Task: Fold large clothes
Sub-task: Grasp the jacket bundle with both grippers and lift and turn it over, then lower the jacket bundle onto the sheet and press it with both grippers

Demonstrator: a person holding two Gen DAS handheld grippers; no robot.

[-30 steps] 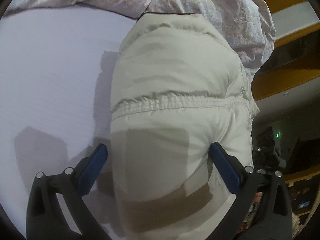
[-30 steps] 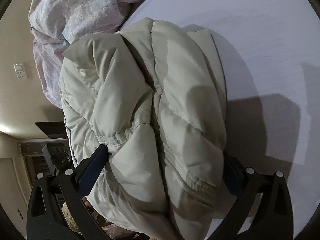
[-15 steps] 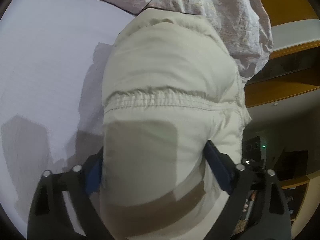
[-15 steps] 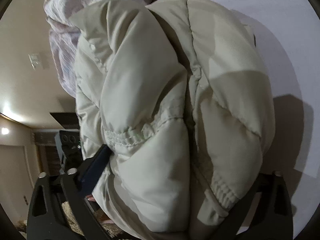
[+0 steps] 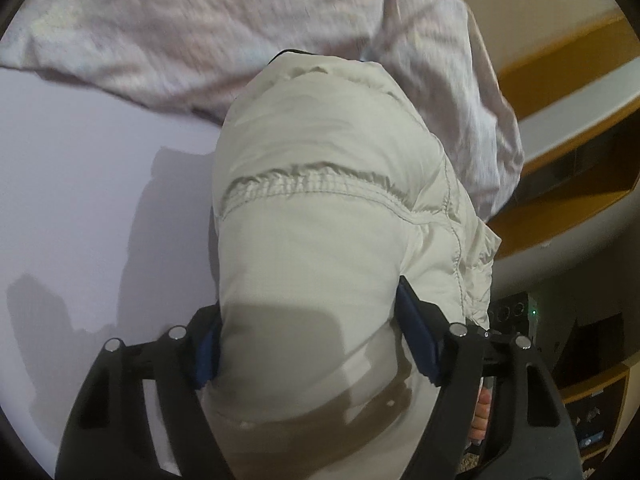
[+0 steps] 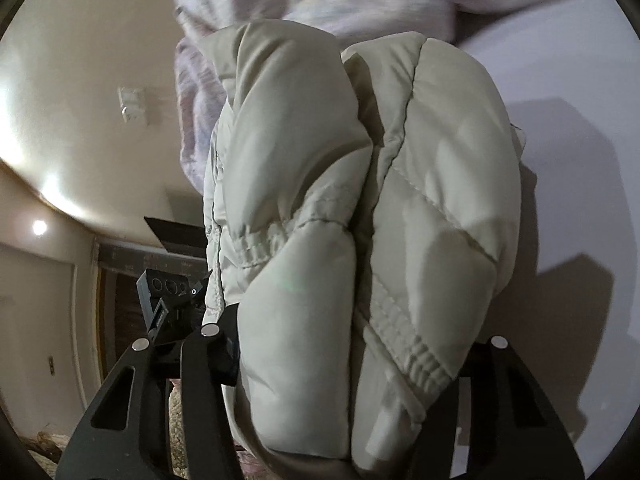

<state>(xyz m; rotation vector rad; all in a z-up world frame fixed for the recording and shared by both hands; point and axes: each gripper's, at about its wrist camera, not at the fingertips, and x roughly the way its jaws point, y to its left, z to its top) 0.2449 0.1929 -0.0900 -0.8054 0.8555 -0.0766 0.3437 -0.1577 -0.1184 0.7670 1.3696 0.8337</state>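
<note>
Puffy jacket [image 5: 320,208] between closing hand-held grippers, seemingly pinched

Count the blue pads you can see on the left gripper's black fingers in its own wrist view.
2: one blue pad presses the puffy cream quilted jacket at lower left, the other at lower right.

Quilt [image 5: 240,28] smeared by motion blur. Puffy jacket [image 5: 320,248] cut off at the bottom edge in both views. Right gripper's right pad buried under the jacket; floor clutter unreadable.
</note>
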